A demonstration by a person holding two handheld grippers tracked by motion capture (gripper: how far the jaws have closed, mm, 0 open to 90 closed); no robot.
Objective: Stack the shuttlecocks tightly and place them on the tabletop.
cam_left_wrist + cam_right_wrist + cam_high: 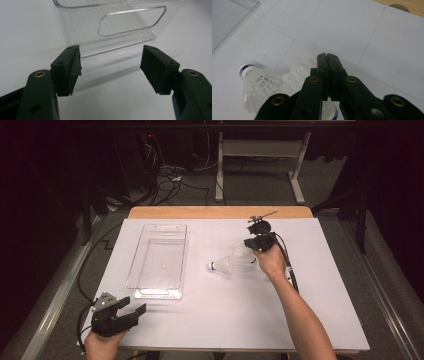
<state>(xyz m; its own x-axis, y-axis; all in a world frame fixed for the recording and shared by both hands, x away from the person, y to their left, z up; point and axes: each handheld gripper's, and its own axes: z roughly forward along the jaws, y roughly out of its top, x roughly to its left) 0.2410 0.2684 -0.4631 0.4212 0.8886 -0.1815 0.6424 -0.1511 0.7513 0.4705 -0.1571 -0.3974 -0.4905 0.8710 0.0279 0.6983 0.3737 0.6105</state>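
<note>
High view: the right hand-held gripper (254, 246) sits mid-counter with its jaws pressed together, nothing visibly clamped between the tips, beside two white shuttlecocks; one shuttlecock (223, 265) lies on its side on the white counter (210, 320). Near the front edge, the left hand-held gripper (136, 306) is open before the clear tray (158, 292).

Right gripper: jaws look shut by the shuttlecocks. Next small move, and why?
Probably lift it slightly to test the hold. The right gripper has its jaws shut, with one shuttlecock right under them; whether its feathers are pinched I cannot tell. The second shuttlecock lies on the table beside it. The clear bin sits to its left, and the left gripper waits open.
</note>
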